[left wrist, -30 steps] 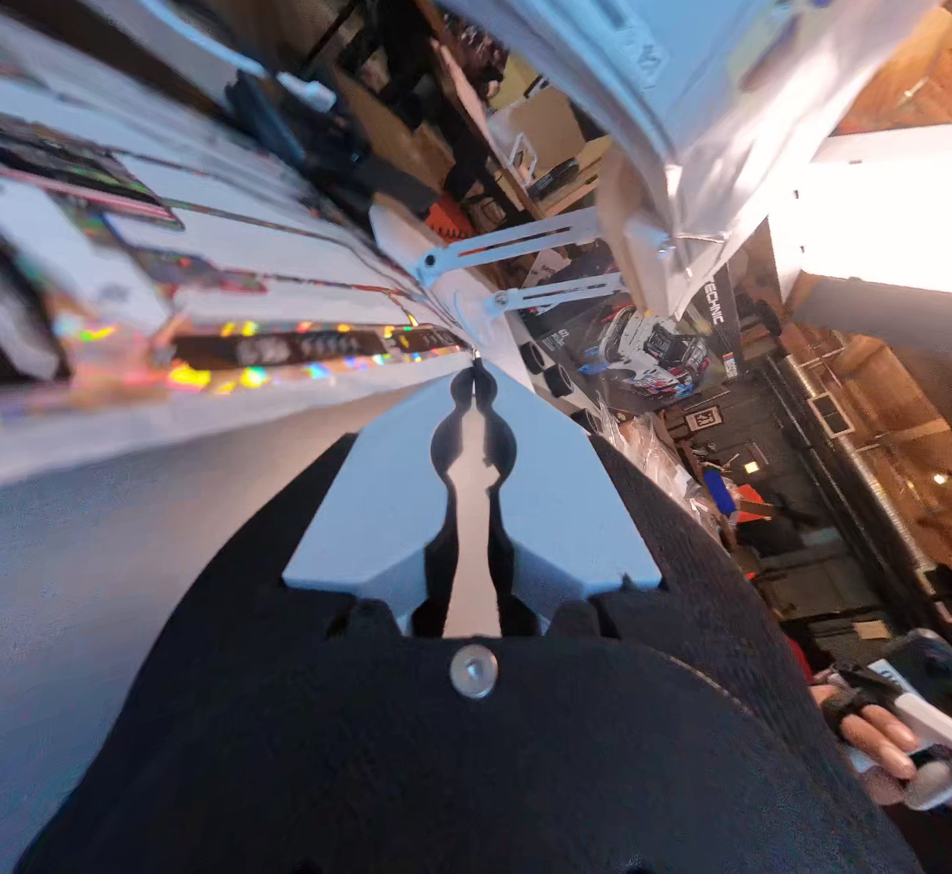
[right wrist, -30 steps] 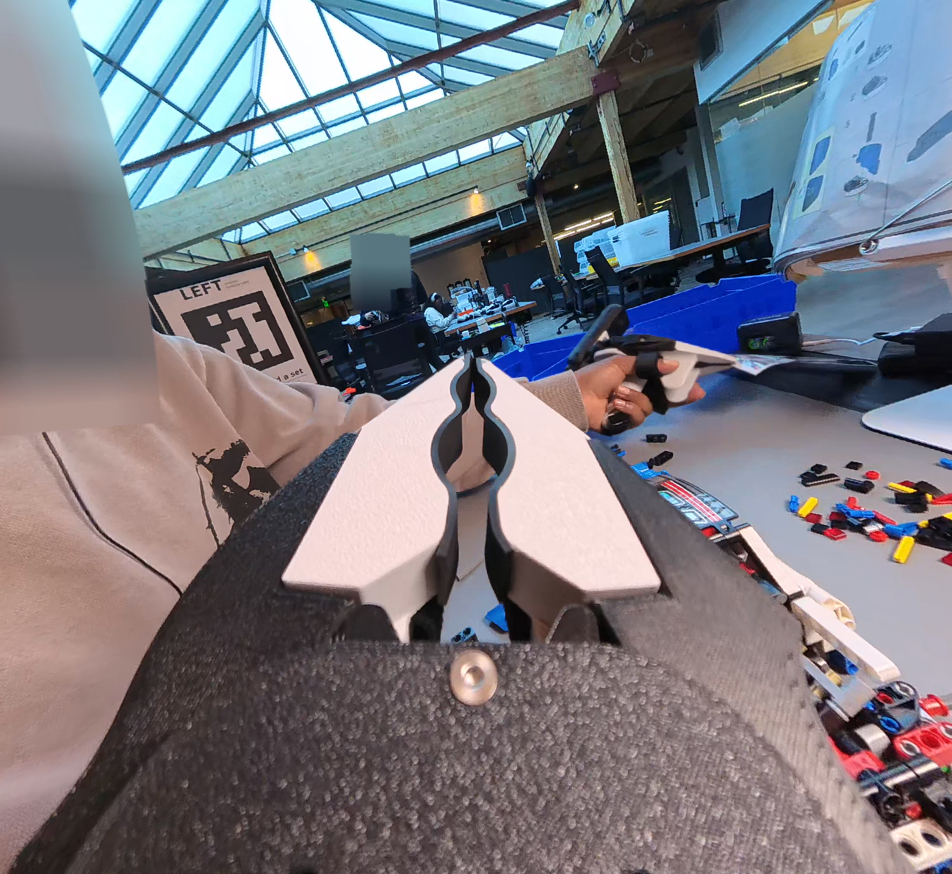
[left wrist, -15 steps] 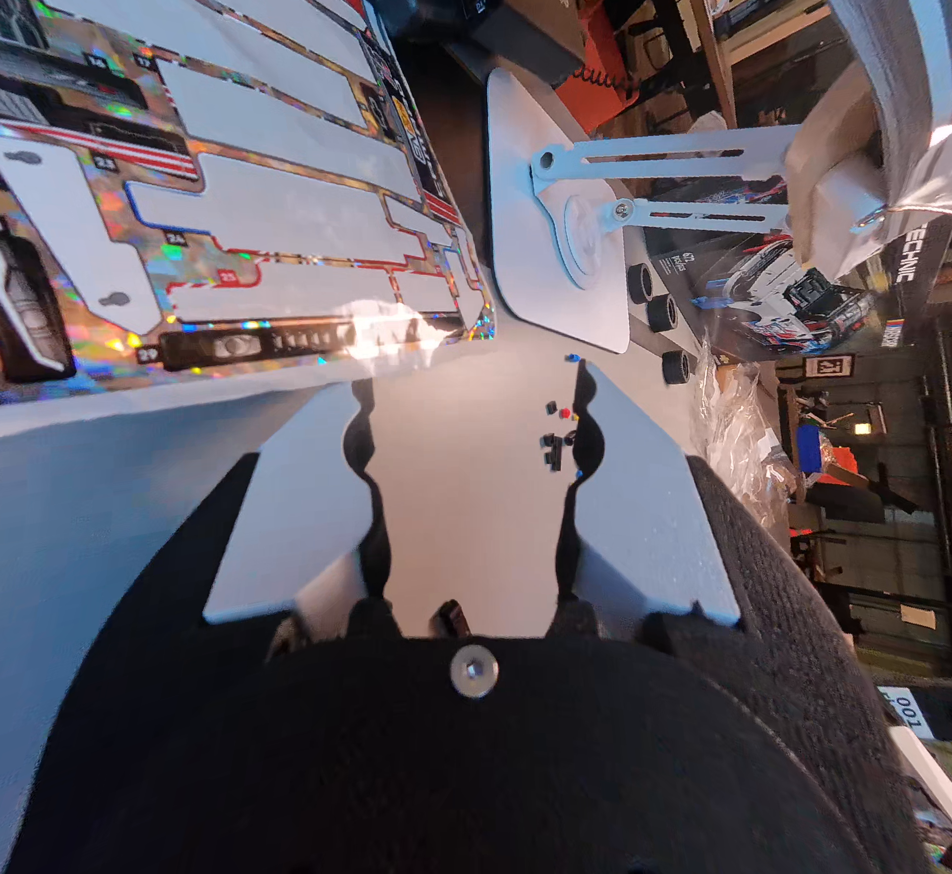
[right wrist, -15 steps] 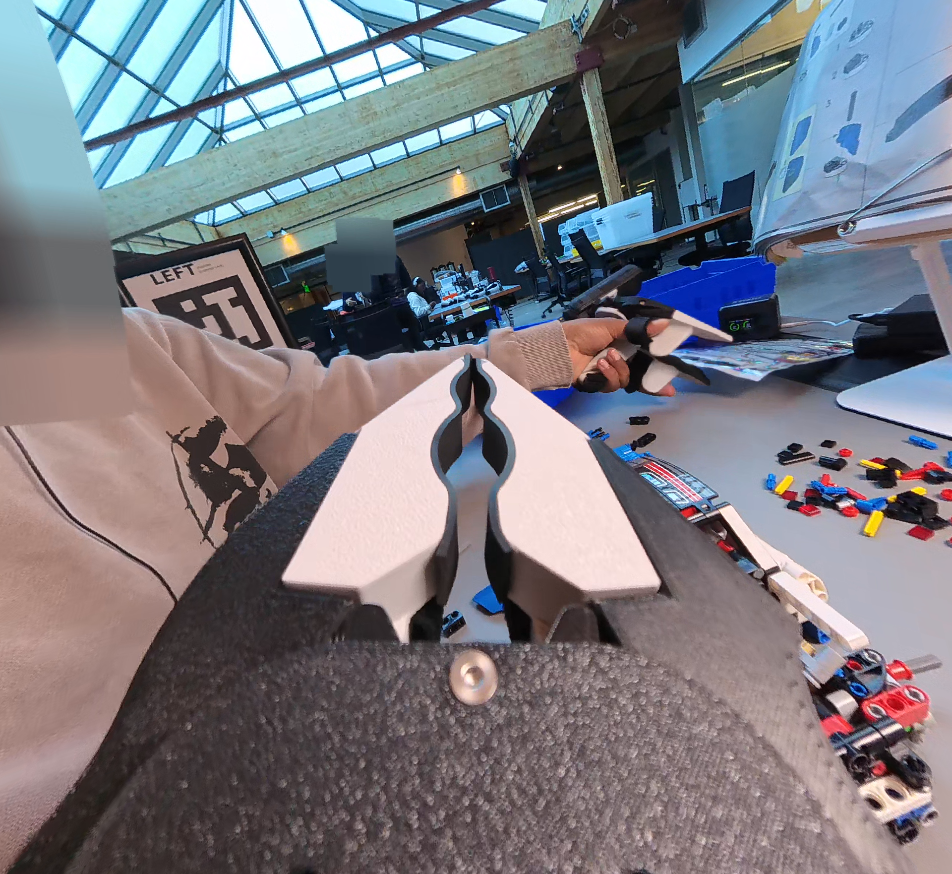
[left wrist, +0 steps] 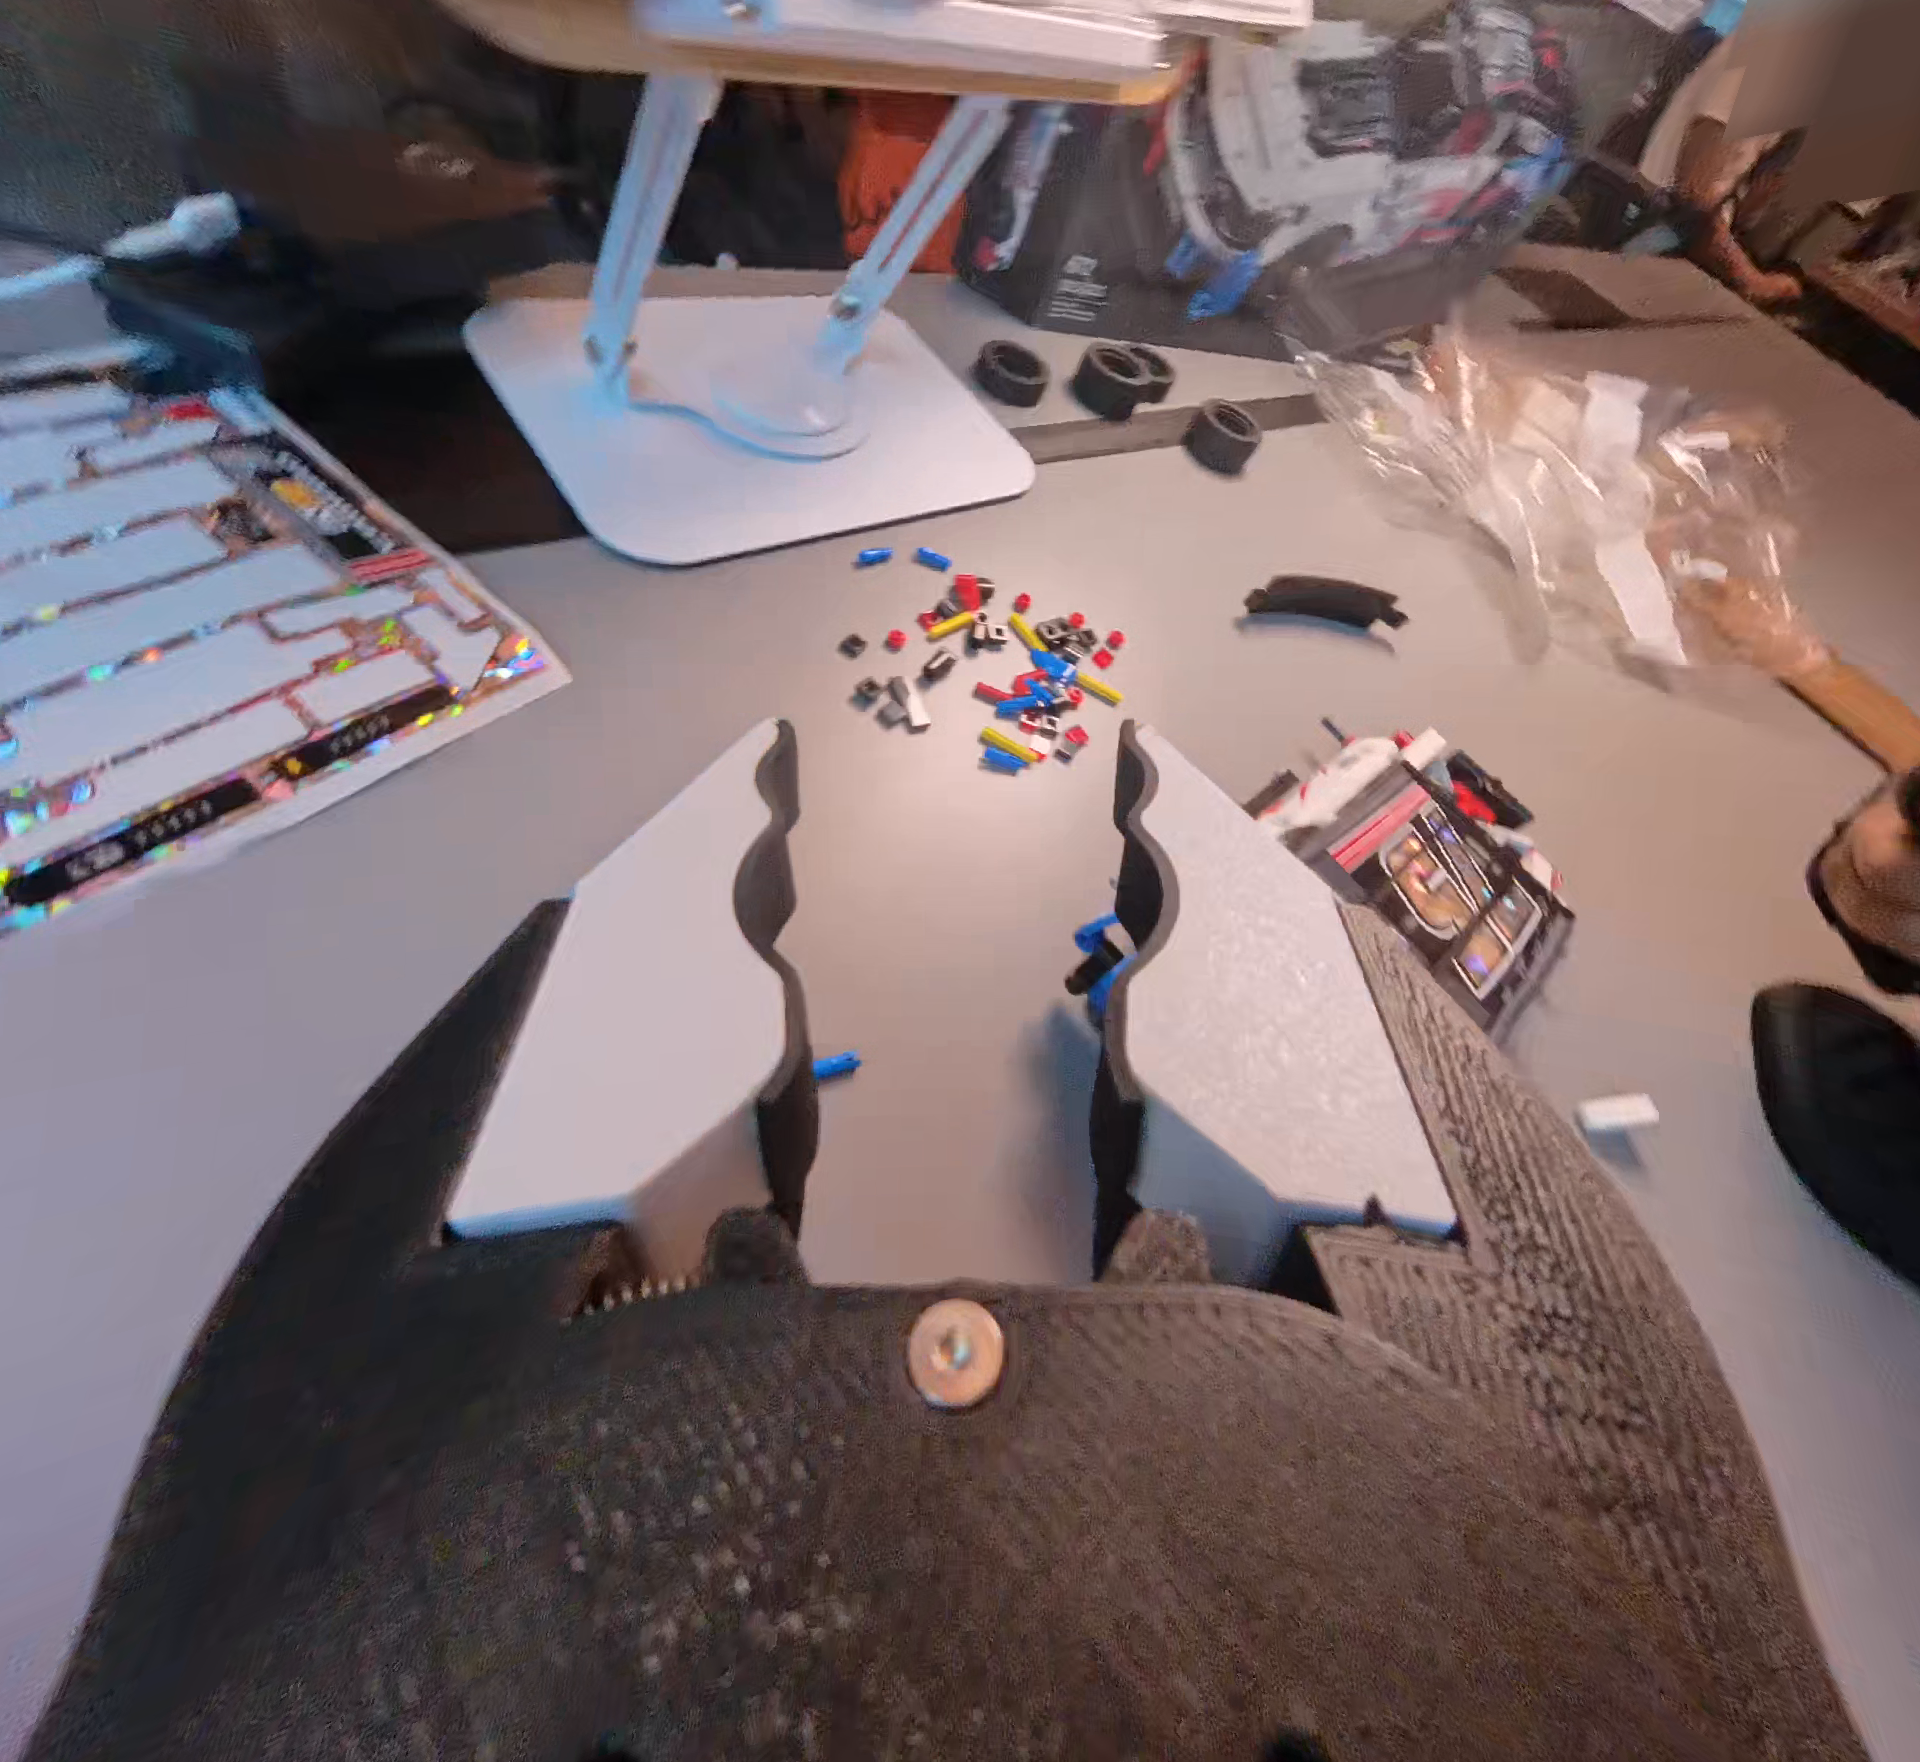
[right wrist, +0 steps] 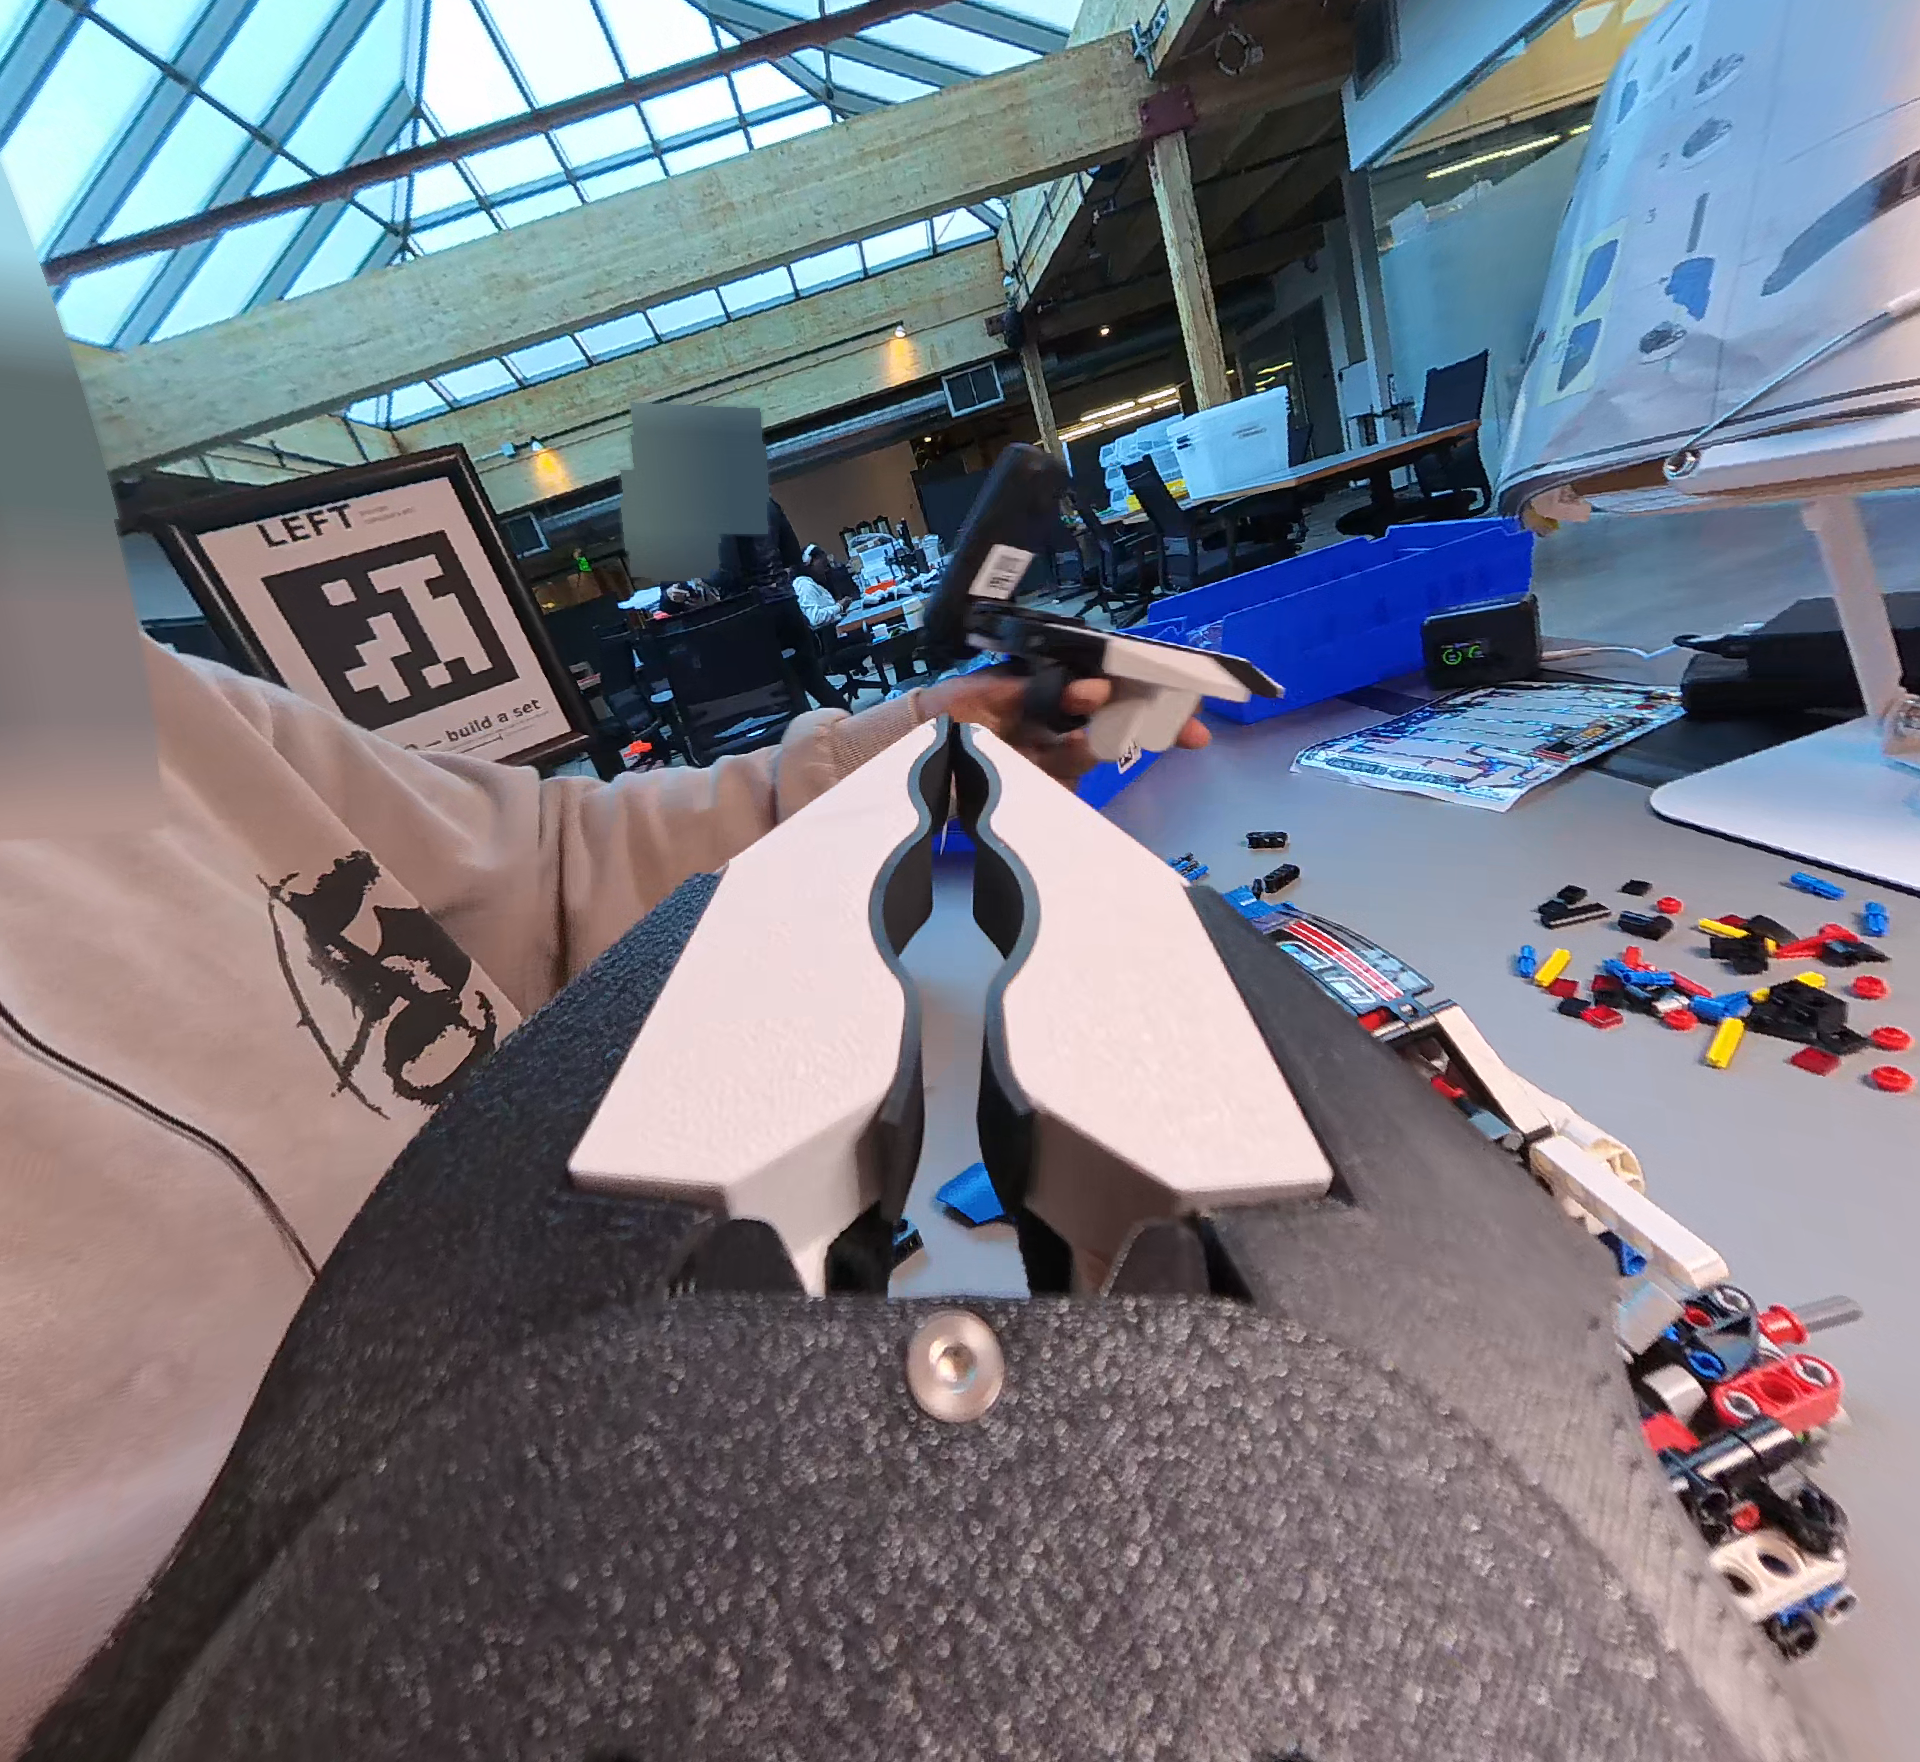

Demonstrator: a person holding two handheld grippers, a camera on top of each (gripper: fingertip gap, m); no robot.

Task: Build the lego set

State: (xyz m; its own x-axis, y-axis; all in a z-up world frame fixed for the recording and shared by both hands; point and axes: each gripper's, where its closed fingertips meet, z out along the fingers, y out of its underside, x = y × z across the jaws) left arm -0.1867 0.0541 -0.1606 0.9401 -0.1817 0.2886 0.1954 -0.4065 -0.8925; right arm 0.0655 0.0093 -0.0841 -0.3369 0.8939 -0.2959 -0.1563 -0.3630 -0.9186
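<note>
Lego car, part-built (left wrist: pixel 1413 865), lies on the grey table (left wrist: pixel 312 1037), to the right of the loose-piece pile (left wrist: pixel 997 663) which serves as landmark below; in the right wrist view the same car (right wrist: pixel 1579 1203) runs along the right side of the frame, white beams up, red and black connectors at its near end

Largest first, placed against the pile:
- 1 set box (left wrist: pixel 1351 102) with a car picture, far behind, blurred
- 1 white book stand (left wrist: pixel 748 424) just behind the pile, 2 slanted struts, carrying 1 open instruction booklet (right wrist: pixel 1745 258)
- 1 holographic sticker sheet (left wrist: pixel 208 632) to the left
- 1 heap of clear plastic bags (left wrist: pixel 1558 486) to the right and behind
- 1 blue bin (right wrist: pixel 1340 590), far left of the pile as seen from the right wrist
- black tyres (left wrist: pixel 1112 377) behind, beside the stand base: 3 separate clusters seen, exact count unclear through blur
- 1 curved black piece (left wrist: pixel 1325 600) right of the pile, apart from it
- pile itself: small red, blue, yellow, black pieces, too many and too small to count

Left gripper (left wrist: pixel 951 746) hovers just in front of the pile, jaws spread wide, nothing between them. Right gripper (right wrist: pixel 954 741) is raised off the table, jaws closed together, tips meeting, no piece visible in them
</note>
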